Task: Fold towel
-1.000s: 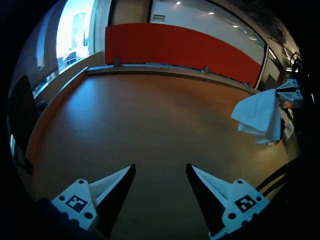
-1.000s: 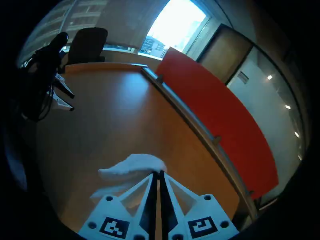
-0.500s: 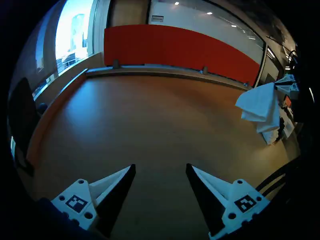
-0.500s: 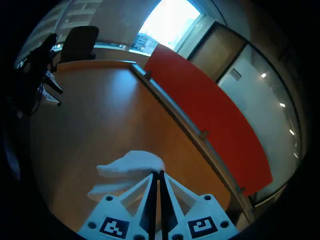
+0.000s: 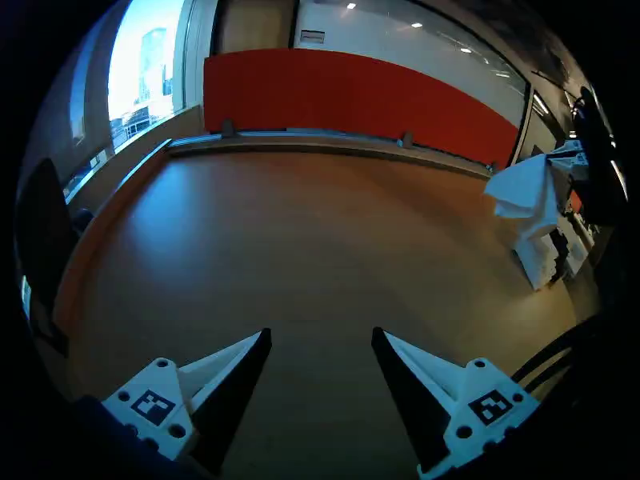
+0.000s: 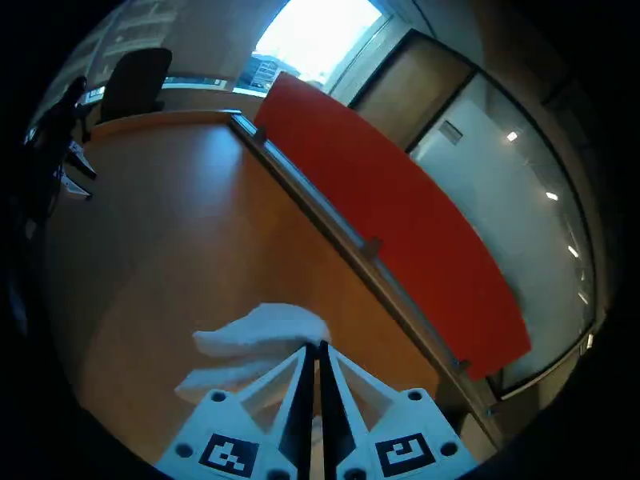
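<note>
light: dim, bluish | source: blown-out window [image 5: 148, 72], ceiling spots [image 5: 416, 26] | glare: sheen on table [image 5: 320, 240] | edges: fisheye-bent, dark

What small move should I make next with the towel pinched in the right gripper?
Probably lower the right gripper to lay the towel out on the table. The towel hangs bunched from its shut fingers, and the left gripper is open, empty and well apart from it, so it cannot catch a second corner yet.
</note>
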Demonstrator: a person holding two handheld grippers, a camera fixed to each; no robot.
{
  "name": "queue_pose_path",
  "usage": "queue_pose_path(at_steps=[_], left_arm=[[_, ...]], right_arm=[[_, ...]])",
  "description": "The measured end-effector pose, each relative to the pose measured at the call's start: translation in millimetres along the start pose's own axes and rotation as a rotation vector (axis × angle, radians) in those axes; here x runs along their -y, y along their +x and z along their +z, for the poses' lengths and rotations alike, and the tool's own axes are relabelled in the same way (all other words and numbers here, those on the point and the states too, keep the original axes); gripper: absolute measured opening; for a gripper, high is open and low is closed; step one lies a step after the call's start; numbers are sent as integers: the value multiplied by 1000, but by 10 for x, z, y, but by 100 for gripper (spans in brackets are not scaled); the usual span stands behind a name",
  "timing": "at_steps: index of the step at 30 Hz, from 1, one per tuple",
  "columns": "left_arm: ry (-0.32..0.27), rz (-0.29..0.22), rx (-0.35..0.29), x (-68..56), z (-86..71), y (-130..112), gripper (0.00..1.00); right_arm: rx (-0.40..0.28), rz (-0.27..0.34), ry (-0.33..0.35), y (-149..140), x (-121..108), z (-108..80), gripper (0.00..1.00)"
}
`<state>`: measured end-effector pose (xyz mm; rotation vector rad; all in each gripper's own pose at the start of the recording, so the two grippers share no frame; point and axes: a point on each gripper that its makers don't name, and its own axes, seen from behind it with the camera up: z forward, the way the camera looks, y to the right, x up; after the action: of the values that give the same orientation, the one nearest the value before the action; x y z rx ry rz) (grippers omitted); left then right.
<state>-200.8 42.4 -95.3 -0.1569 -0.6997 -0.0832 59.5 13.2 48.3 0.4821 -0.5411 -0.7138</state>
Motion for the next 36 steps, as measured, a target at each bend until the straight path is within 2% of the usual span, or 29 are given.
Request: queue_pose_path(at_steps=[7, 19, 27, 36], left_arm=[[-1, 7, 6, -67, 26, 25, 93], [11, 11, 16, -124, 35, 25, 93], [23, 14, 20, -144, 17, 29, 93], [13, 27, 25, -257, 48, 57, 93]], right_arm=[[25, 19, -33, -202, -352, 21, 5], [59, 31, -53, -490, -788, 157, 5], [59, 46, -53, -627, -983, 189, 5], [95, 64, -69, -994, -1063, 59, 5]])
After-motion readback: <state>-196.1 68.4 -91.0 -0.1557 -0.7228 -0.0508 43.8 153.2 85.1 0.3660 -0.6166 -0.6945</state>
